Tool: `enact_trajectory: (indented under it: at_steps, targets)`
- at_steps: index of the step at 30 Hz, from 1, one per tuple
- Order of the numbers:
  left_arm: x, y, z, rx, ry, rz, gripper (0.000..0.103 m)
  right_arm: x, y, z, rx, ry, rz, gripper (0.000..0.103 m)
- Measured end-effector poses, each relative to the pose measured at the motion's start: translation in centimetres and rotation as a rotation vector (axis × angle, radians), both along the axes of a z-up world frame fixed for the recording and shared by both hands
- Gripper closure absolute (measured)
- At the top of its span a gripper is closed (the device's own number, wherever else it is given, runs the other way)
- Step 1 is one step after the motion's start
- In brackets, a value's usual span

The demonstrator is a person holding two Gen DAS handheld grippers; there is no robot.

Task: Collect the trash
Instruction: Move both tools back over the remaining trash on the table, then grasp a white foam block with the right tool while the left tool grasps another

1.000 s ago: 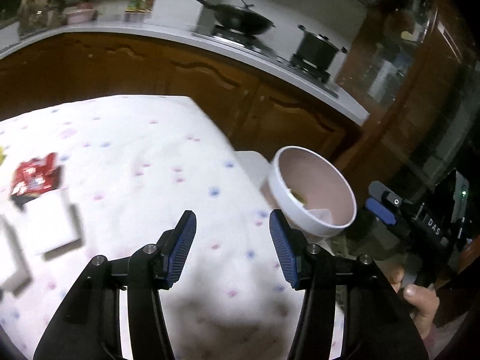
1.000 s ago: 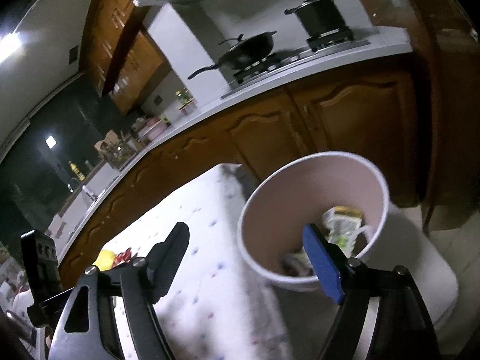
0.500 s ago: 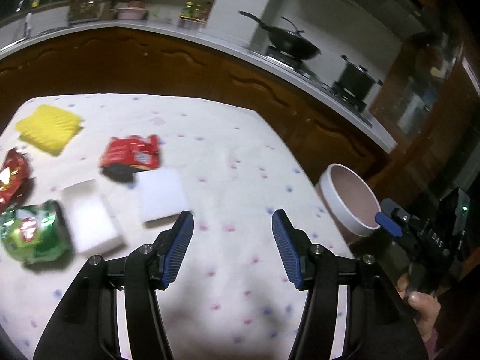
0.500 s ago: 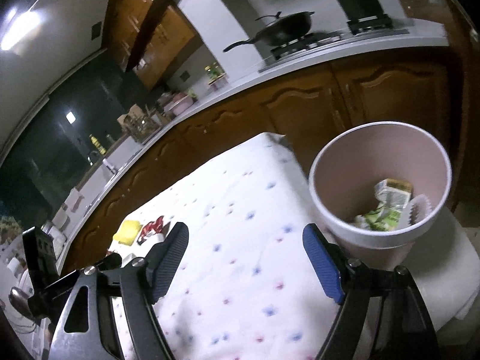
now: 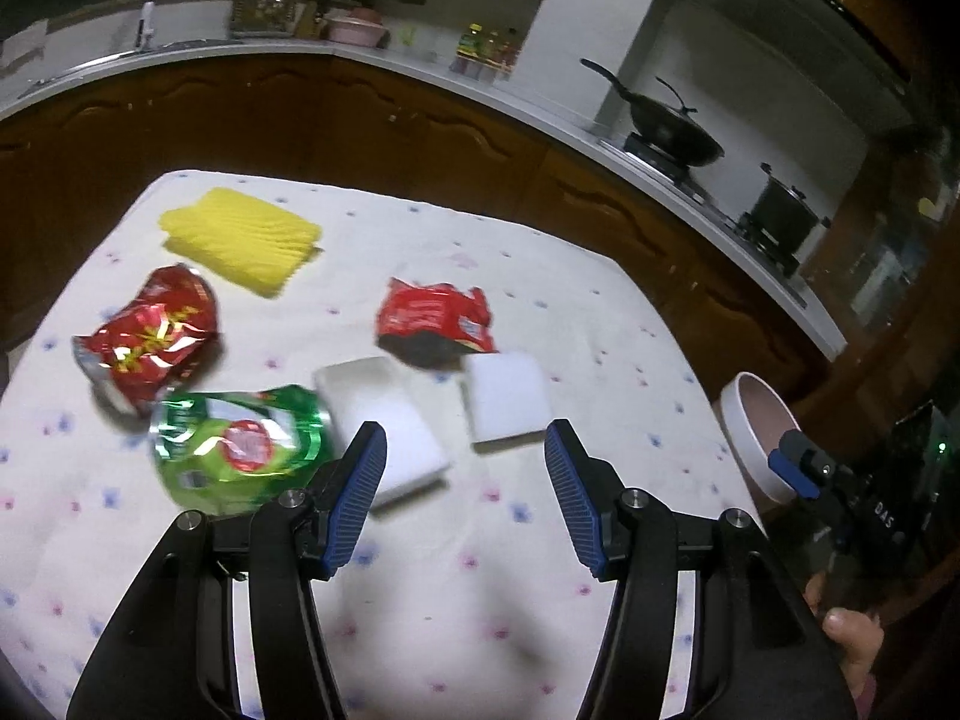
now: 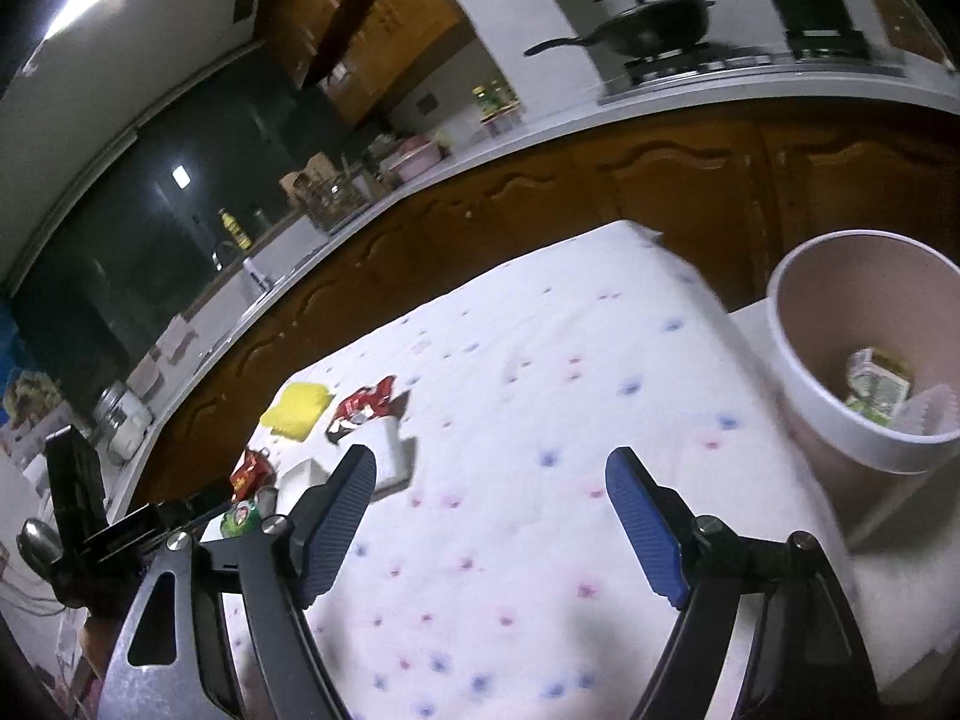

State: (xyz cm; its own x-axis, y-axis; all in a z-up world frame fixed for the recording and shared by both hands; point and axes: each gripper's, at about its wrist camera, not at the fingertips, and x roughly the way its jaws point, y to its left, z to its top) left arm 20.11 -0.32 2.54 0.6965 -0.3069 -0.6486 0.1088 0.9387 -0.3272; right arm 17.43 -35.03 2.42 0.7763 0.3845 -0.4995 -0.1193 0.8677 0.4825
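Note:
My left gripper (image 5: pixel 465 480) is open and empty above the dotted white tablecloth (image 5: pixel 540 570). Just beyond its fingers lie a green wrapper (image 5: pixel 234 444), a shiny red wrapper (image 5: pixel 150 336), a second red wrapper (image 5: pixel 435 324), a yellow ribbed sponge (image 5: pixel 240 237) and two white blocks (image 5: pixel 384 420) (image 5: pixel 507 402). The pale bin (image 5: pixel 757 438) stands off the table's right edge. My right gripper (image 6: pixel 492 510) is open and empty over the cloth (image 6: pixel 540 420); the bin (image 6: pixel 864 360), with crumpled trash inside, is to its right.
A wooden kitchen counter (image 5: pixel 420 120) curves behind the table, with a wok (image 5: pixel 672 132) and a pot (image 5: pixel 780 216) on the stove. The other gripper (image 5: pixel 840 492) and a hand show at the left wrist view's right edge.
Both grippers have swung left, away from the bin and toward the trash on the table. The wrappers and blocks have come into fuller view. Both stay open.

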Motion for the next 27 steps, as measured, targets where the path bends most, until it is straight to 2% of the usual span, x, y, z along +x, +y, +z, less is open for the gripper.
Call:
enact_trajectory:
  at_steps: [6,12,16,18,22,27]
  targets:
    - [-1.0,2.5,-0.4,-0.002,0.004,0.019,0.046,1.3,3.3,-0.1,-0.021,0.003,0.064,0.022]
    - [-1.5,2.4,-0.7,0.001,0.015,-0.004,0.046,2.6,5.9,-0.4,-0.043,0.014,0.113,0.022]
    - [-0.2,2.7,0.0,0.021,0.003,-0.006,0.045,3.7,7.3,-0.8,-0.069,0.024,0.139,0.022]
    - [0.7,2.9,0.3,0.047,-0.003,0.006,0.039,4.4,8.0,-1.0,-0.077,0.032,0.152,0.022]
    - [3.0,3.9,0.4,0.106,0.020,0.036,0.039,5.7,9.6,-1.2,-0.105,0.044,0.182,0.022]
    - [4.9,4.8,0.0,0.124,0.040,0.043,0.039,8.1,12.5,-2.3,-0.160,0.070,0.245,0.023]
